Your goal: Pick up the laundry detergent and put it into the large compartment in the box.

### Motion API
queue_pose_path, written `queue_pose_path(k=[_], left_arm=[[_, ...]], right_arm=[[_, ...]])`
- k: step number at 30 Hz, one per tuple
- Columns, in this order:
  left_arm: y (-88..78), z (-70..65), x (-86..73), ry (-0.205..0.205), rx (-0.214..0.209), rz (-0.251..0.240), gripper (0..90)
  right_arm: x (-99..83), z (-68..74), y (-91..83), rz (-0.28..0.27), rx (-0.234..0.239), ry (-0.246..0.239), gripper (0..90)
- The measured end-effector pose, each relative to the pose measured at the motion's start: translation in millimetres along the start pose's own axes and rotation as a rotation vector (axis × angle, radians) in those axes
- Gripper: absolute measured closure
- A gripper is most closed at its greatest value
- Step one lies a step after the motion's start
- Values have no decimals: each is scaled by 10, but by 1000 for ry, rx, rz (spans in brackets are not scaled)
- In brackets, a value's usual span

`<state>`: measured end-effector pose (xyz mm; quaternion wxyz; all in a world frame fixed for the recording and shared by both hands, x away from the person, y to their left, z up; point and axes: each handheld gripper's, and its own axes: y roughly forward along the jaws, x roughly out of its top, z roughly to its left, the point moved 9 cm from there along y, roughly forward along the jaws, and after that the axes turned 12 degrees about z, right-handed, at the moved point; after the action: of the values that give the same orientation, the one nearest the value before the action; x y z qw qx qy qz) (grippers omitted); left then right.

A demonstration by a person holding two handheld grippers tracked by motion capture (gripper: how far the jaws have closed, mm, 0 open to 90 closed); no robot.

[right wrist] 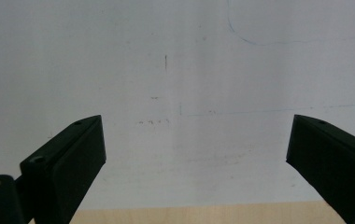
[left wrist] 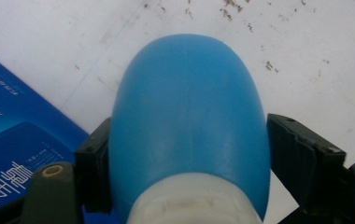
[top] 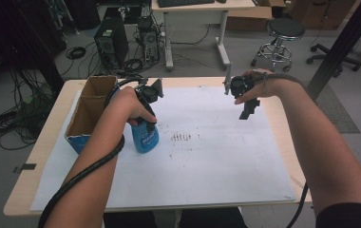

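A: We start with the counter under its white sheet, then the cardboard box just left of our left tongs.

B: Those tongs are closed on the blue bottle, standing upright beneath them. We judge the grasp made; lifting comes next, clear of the box.

A: Our right tongs hang wide open, empty, well apart.

Blue bottle with a white neck — pale lettering on its label. The box near the desk's left edge: brown cardboard inside, blue outside with white print. White sheet speckled with dark brownish marks — pale wood desk around it. Both grippers black.
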<state>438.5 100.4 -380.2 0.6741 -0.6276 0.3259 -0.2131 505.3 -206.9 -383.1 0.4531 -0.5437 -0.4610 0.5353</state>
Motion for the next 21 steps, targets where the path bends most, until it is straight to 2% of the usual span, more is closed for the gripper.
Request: queue_pose_path(k=[13, 21], left_arm=[[5, 11, 4, 1, 31, 12, 291], [-3, 33, 12, -27, 35, -5, 348]], right_arm=[[-9, -4, 2, -4, 1, 3, 44], [-10, -9, 8, -3, 2, 1, 44]])
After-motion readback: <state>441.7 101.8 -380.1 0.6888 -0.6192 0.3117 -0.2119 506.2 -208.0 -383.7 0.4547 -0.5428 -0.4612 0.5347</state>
